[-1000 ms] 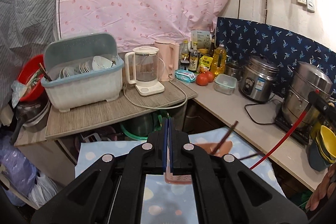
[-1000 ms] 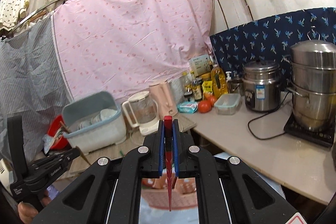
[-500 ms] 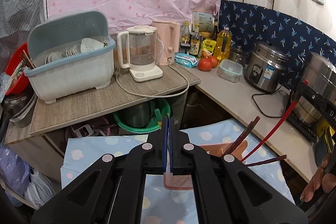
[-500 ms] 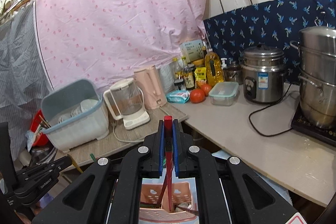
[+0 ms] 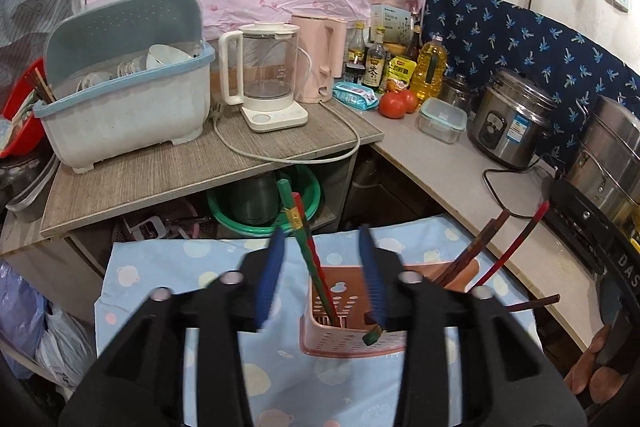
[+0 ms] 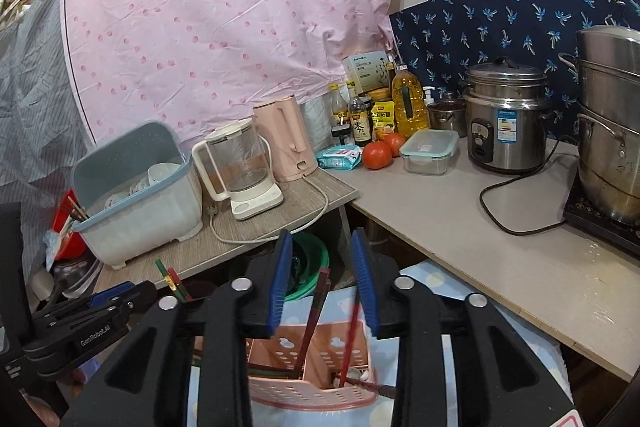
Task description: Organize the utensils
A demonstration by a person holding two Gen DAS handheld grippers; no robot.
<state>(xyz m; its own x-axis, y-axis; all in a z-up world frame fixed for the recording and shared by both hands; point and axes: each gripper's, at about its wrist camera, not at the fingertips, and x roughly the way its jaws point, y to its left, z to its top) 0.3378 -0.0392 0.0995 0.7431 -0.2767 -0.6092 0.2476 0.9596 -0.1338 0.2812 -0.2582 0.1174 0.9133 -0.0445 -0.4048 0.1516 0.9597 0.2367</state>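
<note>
Blue cloth (image 5: 168, 287); pink caddy's (image 5: 344, 345) contents partly hidden, perhaps chopsticks (image 5: 308, 247).

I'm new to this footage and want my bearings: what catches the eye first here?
The pink utensil caddy on the blue spotted cloth, with red and green chopsticks leaning out between the open left tongs. The right tongs hang open above it. Behind, a clear kettle stands on the wooden shelf.
</note>
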